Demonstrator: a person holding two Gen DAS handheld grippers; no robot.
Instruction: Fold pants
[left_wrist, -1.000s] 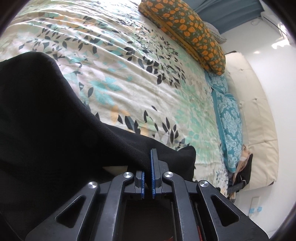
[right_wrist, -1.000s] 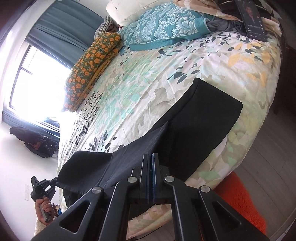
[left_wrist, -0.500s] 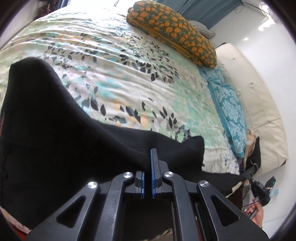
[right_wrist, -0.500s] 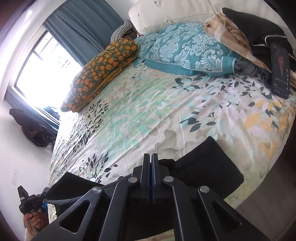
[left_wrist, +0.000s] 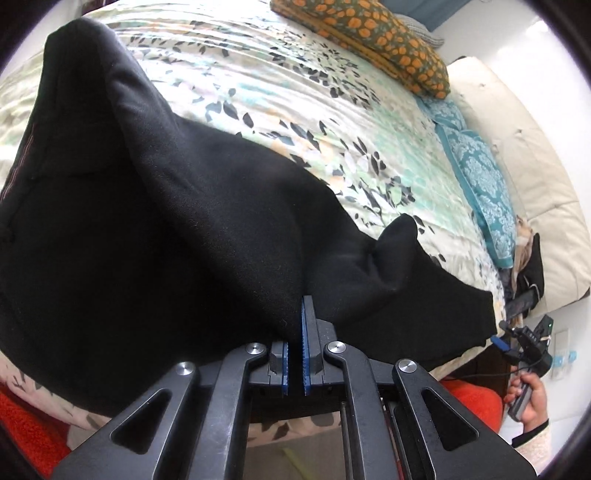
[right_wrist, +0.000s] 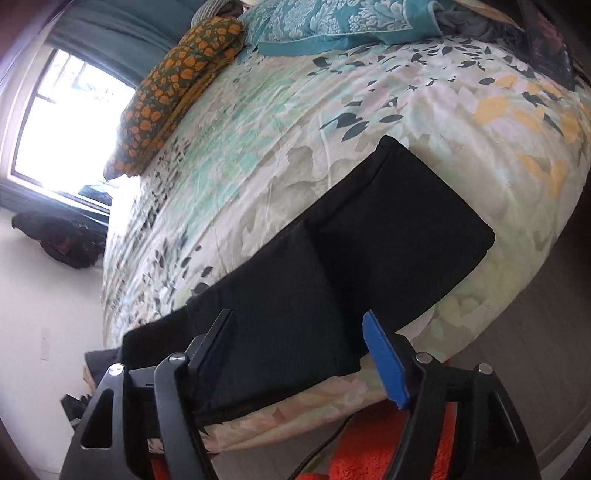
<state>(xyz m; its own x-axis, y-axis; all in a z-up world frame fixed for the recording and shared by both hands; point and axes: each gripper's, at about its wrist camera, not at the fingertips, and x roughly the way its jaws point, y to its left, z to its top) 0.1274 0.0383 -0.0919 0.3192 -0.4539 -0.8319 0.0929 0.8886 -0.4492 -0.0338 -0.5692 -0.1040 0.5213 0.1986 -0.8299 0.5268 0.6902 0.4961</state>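
Note:
Black pants (left_wrist: 166, 240) lie draped over the near side of a floral bedspread (left_wrist: 280, 88). My left gripper (left_wrist: 302, 310) is shut on a raised fold of the cloth, which rises from its blue pads (left_wrist: 305, 332). In the right wrist view the pants (right_wrist: 388, 229) lie flat in a doubled band along the bed's edge. My right gripper (right_wrist: 297, 328) hovers over their near end with its jaws opening. The cloth lies below and between the fingers (right_wrist: 384, 354), and neither pad presses on it.
An orange-flowered pillow (right_wrist: 173, 92) and teal pillows (right_wrist: 332, 26) lie at the bed's head by a cream headboard (left_wrist: 524, 155). A red rug (right_wrist: 373, 446) covers the floor below the bed edge. A person's hand (left_wrist: 530, 397) shows at the far right. A dark bag (right_wrist: 62, 240) sits under the window.
The left gripper carried its fold of the pants across the bed toward the right hand. The right gripper, shut on cloth before, has opened and the cloth now lies on the bed.

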